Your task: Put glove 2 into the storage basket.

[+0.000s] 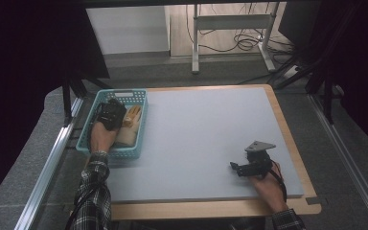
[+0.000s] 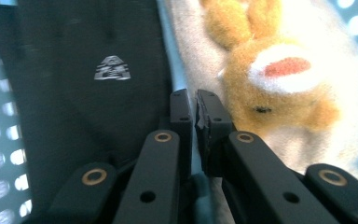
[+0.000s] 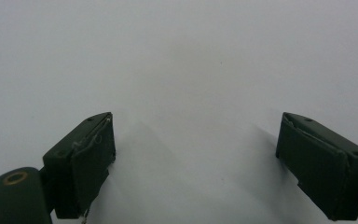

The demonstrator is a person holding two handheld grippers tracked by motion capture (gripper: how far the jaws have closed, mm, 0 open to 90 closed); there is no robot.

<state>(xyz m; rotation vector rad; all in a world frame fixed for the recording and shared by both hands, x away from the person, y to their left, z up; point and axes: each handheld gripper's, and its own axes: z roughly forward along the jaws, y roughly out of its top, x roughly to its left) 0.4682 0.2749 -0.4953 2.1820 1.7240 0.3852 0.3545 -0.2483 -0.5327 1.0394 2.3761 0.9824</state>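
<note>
A teal plastic basket (image 1: 135,95) stands at the table's left edge. Inside it lies a tan and white plush toy (image 1: 131,120) with an orange nose (image 2: 279,79), and beside that a black cloth (image 2: 88,93) with a small white logo. My left gripper (image 1: 111,114) reaches down into the basket. Its jaws (image 2: 194,100) are shut, with only a thin slit between them, right at the seam between cloth and plush. I see nothing clearly pinched there. My right gripper (image 1: 235,166) rests low over the grey mat (image 3: 182,56) at the front right, open (image 3: 196,140) and empty.
The grey mat (image 1: 206,129) covers a wooden table (image 1: 211,208). Metal rails (image 1: 48,163) run along both sides. Beyond the far edge stand desk legs (image 1: 195,43) and loose cables (image 1: 244,43) on the floor.
</note>
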